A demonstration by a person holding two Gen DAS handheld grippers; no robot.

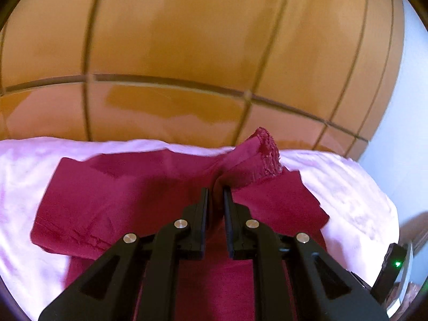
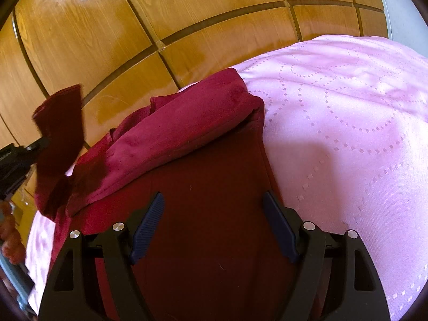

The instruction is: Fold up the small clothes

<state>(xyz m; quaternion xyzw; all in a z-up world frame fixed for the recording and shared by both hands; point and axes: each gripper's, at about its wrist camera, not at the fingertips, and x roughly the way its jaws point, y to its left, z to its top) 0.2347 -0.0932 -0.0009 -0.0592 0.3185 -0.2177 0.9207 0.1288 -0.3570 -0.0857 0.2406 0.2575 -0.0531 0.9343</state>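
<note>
A dark red garment [image 1: 112, 200] lies on a pink bed cover [image 1: 347, 187]. My left gripper [image 1: 215, 190] is shut on a fold of the red garment and lifts its frayed hem end [image 1: 264, 152] above the rest. In the right wrist view the same garment [image 2: 203, 214] lies partly folded, with a thick rolled fold [image 2: 182, 133] across it. My right gripper [image 2: 214, 200] is open and hovers just over the flat part of the garment, holding nothing. The left gripper [image 2: 40, 141] shows at the left edge with the lifted cloth [image 2: 61, 125].
A wooden panelled wardrobe [image 1: 187, 40] stands right behind the bed edge. The pink cover [image 2: 347, 133] stretches to the right of the garment. A pale wall [image 1: 406, 107] is at the far right.
</note>
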